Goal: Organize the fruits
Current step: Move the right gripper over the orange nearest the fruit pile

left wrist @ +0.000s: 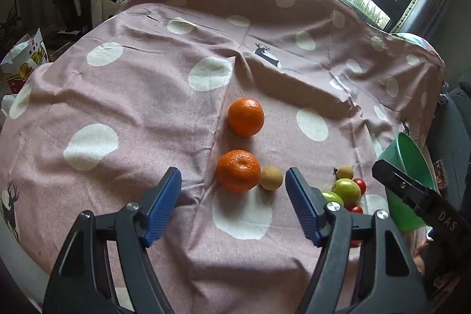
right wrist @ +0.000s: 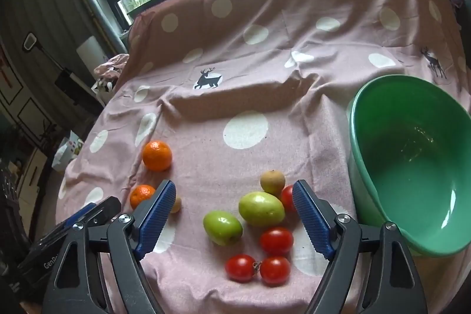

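Two oranges lie on the pink spotted cloth: a near orange point(left wrist: 238, 171) and a far orange point(left wrist: 245, 116). A small tan fruit point(left wrist: 271, 178) touches the near orange. My left gripper point(left wrist: 232, 190) is open and empty, just before the near orange. In the right wrist view two green fruits point(right wrist: 261, 208) point(right wrist: 222, 227), several red tomatoes point(right wrist: 276, 240) and a second tan fruit point(right wrist: 273, 181) lie clustered. My right gripper point(right wrist: 234, 205) is open and empty, around this cluster. A green bowl point(right wrist: 362, 167), empty, stands to the right.
The pink cloth point(left wrist: 132, 96) with white spots and deer prints covers the table and a raised back. A paper bag point(left wrist: 23, 61) and clutter stand off the left edge. Windows lie behind. The right gripper's body point(left wrist: 421, 202) shows beside the bowl point(left wrist: 403, 196).
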`<state>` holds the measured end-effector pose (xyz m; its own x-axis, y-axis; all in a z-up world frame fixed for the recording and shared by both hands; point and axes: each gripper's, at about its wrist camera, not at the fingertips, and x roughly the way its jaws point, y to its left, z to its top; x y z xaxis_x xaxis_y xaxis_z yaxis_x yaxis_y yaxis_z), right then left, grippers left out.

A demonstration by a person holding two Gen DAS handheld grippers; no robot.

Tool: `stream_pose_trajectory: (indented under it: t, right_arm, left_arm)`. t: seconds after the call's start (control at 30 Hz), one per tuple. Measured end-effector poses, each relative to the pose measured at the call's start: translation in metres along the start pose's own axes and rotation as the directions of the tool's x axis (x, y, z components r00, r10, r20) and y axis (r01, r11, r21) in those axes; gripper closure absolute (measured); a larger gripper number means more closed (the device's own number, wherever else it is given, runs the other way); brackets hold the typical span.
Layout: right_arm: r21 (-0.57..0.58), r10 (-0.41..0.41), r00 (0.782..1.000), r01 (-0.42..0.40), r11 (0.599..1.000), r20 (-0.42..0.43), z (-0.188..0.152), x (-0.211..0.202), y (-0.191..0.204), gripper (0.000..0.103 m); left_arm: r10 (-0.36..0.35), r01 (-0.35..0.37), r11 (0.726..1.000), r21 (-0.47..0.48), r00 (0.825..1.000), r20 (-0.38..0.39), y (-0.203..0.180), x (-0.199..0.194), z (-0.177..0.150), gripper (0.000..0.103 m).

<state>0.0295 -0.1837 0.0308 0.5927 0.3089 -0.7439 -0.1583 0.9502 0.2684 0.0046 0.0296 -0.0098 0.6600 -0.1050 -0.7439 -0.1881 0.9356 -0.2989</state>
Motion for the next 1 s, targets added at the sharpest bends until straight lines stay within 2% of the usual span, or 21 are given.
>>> stream_pose_trajectory:
  t: [0.03,0.1,0.23,0.33,0.47,0.5,0.57,0.6,0.7,0.73,0.8,0.83,0.9,1.0]
  right_arm:
    - [0.010,0.017,1.000,-0.017,1.000,-0.004,0.001,0.000,-0.001,0.028]
    - [0.030,0.052,0.999,-0.052,0.998,-0.015,0.003,-0.001,-0.004,0.030]
    - [0.062,0.127,0.991,-0.124,0.990,-0.047,-0.002,0.002,-0.001,0.043]
    - [0.103,0.210,0.974,-0.201,0.974,-0.086,0.006,0.008,0.002,0.043]
    - [0.070,0.208,0.969,-0.200,0.977,-0.137,0.008,0.021,0.015,0.043]
    - [0.068,0.220,0.963,-0.211,0.975,-0.157,0.008,0.025,0.019,0.044]
    - [0.072,0.258,0.945,-0.248,0.966,-0.204,0.009,0.034,0.026,0.055]
    - [0.081,0.283,0.932,-0.272,0.959,-0.225,0.012,0.039,0.030,0.057]
    - [0.080,0.333,0.899,-0.323,0.943,-0.285,0.022,0.049,0.044,0.059]
    - [0.023,0.373,0.902,-0.378,0.926,-0.219,0.024,0.052,0.051,0.059]
    - [-0.007,0.355,0.901,-0.368,0.930,-0.249,0.026,0.063,0.064,0.059]
    - [-0.007,0.332,0.897,-0.349,0.937,-0.294,0.026,0.071,0.067,0.059]
    - [0.005,0.316,0.879,-0.336,0.942,-0.358,0.025,0.087,0.068,0.059]
    - [0.002,0.300,0.862,-0.328,0.945,-0.409,0.020,0.100,0.072,0.059]
  left_arm:
    - [0.000,0.000,1.000,-0.001,1.000,-0.002,0.002,0.000,0.000,0.034]
    - [-0.001,0.001,1.000,-0.001,1.000,-0.006,0.003,0.000,0.000,0.042]
    - [-0.011,0.011,1.000,0.017,1.000,-0.014,-0.001,0.002,-0.001,0.048]
    - [-0.022,0.022,1.000,0.022,0.999,-0.024,-0.003,0.005,-0.002,0.052]
    - [-0.023,0.025,0.999,0.022,0.998,-0.050,-0.004,0.012,-0.003,0.055]
    - [-0.024,0.026,0.999,0.020,0.998,-0.055,-0.003,0.014,-0.003,0.056]
    - [-0.029,0.030,1.000,0.009,0.997,-0.068,-0.002,0.017,-0.003,0.058]
    - [-0.033,0.034,0.999,0.004,0.997,-0.073,-0.001,0.018,-0.003,0.059]
    - [-0.033,0.033,0.999,0.004,0.996,-0.088,-0.001,0.023,-0.003,0.061]
    - [-0.029,0.030,1.000,0.003,0.995,-0.092,-0.001,0.025,-0.004,0.061]
    - [-0.031,0.030,1.000,-0.004,0.995,-0.098,0.000,0.028,-0.004,0.062]
    - [-0.033,0.033,0.999,-0.008,0.994,-0.100,0.001,0.029,-0.003,0.062]
    - [-0.037,0.035,0.999,-0.021,0.993,-0.108,0.002,0.032,-0.003,0.063]
    - [-0.033,0.031,0.999,-0.018,0.992,-0.119,0.001,0.036,-0.003,0.064]
